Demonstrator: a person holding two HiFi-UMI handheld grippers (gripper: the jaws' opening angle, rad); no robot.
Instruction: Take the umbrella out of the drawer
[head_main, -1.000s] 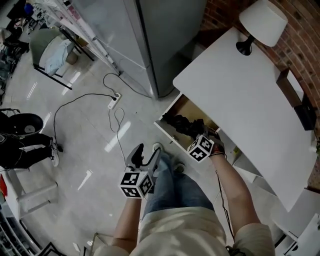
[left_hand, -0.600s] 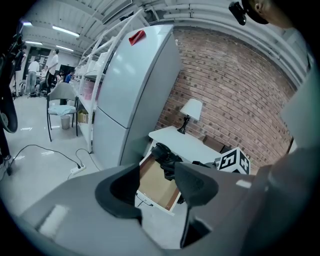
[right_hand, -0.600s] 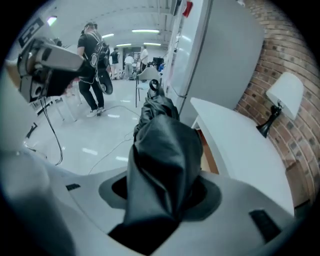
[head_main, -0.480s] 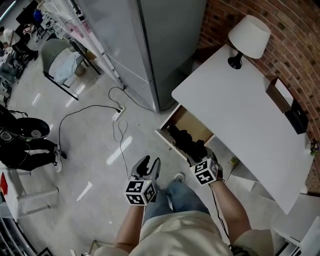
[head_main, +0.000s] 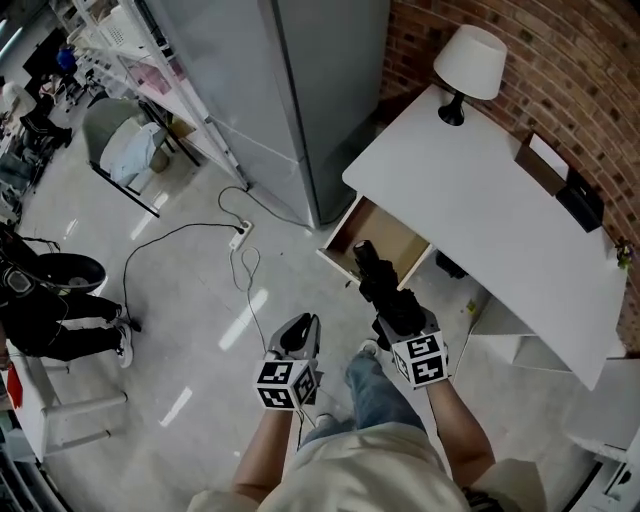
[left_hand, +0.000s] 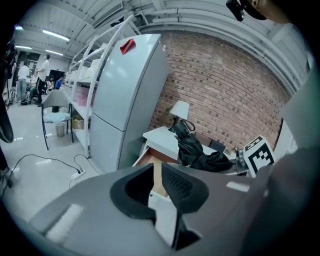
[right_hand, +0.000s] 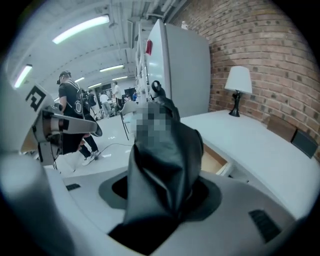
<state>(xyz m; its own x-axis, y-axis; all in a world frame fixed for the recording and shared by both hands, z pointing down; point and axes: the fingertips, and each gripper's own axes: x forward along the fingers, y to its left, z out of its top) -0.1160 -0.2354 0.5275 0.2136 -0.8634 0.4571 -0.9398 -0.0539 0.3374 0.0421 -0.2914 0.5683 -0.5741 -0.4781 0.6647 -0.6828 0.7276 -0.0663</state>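
- Head view: the right gripper (head_main: 400, 320) has its jaws buried under dark fabric. The umbrella (head_main: 378, 285), black, folded and rumpled, sticks out past them, over the front edge of the open wooden drawer (head_main: 388, 232) below the white worktop (head_main: 480, 200).
- Left gripper view: the left gripper (left_hand: 157, 172) has its ribbed jaws closing with a narrow gap and nothing between them. The umbrella hangs well beyond.
- Right gripper view: the jaws pinch the umbrella's creased cloth on both sides. Its upper end cannot be made out.
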